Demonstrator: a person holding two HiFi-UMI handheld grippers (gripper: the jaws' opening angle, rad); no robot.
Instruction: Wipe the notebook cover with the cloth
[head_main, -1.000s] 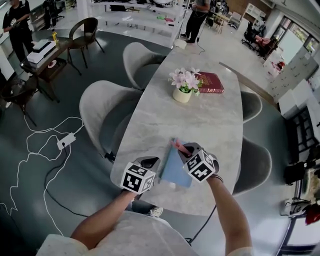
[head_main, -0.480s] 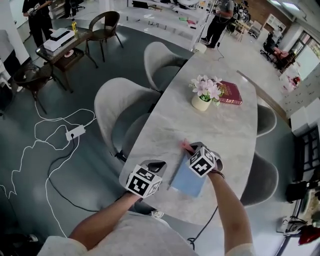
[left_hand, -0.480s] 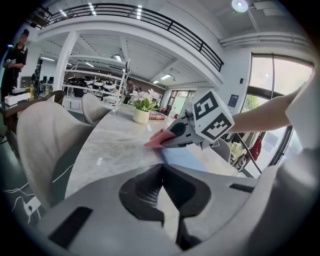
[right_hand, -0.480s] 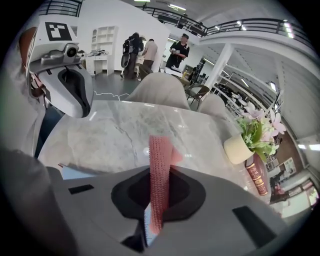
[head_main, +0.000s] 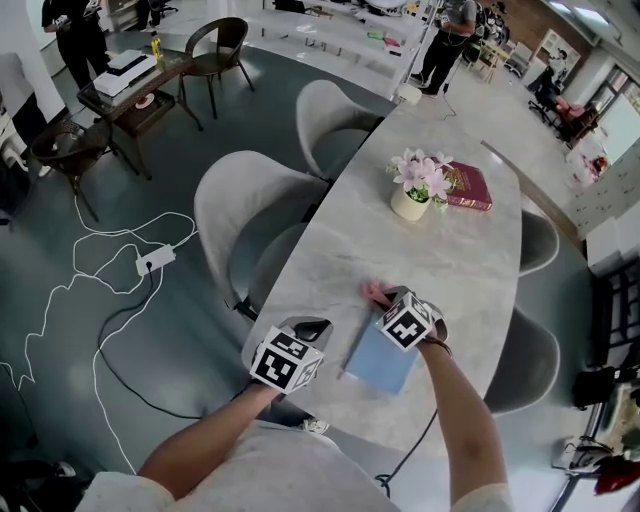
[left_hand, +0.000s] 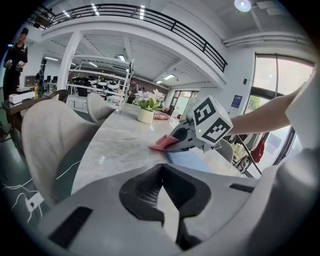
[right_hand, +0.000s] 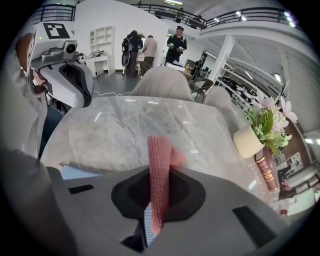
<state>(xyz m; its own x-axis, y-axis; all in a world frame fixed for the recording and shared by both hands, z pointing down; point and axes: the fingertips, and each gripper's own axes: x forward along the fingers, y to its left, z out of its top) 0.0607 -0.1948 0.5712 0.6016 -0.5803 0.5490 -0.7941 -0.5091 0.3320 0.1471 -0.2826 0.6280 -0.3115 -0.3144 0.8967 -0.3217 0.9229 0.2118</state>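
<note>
The table is carrying everything. The notebook is lying flat on the table's near end, close to the edge in front of you. It is well apart from the flowerpot and the red book further up.

Your left gripper is sitting just beside the notebook's left edge, jaws pressed together with nothing between them. I cannot tell whether it is touching the cover. Your right gripper is hanging over the notebook's far end, jaws clamping the cloth. A narrow pink strip is sticking out past the tips toward the bare tabletop.

I am judging the notebook to be light, thin and fairly stiff. With a smooth cover on polished stone, it is probably going to slide or spin once you are dragging the cloth across it. Pinning it at the left edge or near corner with the closed left jaws looks like the sensible hold, pressing flat rather than pinching.

The cloth is looking soft, knitted and floppy, and only a small tongue is showing beyond the jaws. You are likely needing a low tilt so that fabric, not jaw, is meeting the cover.
</note>
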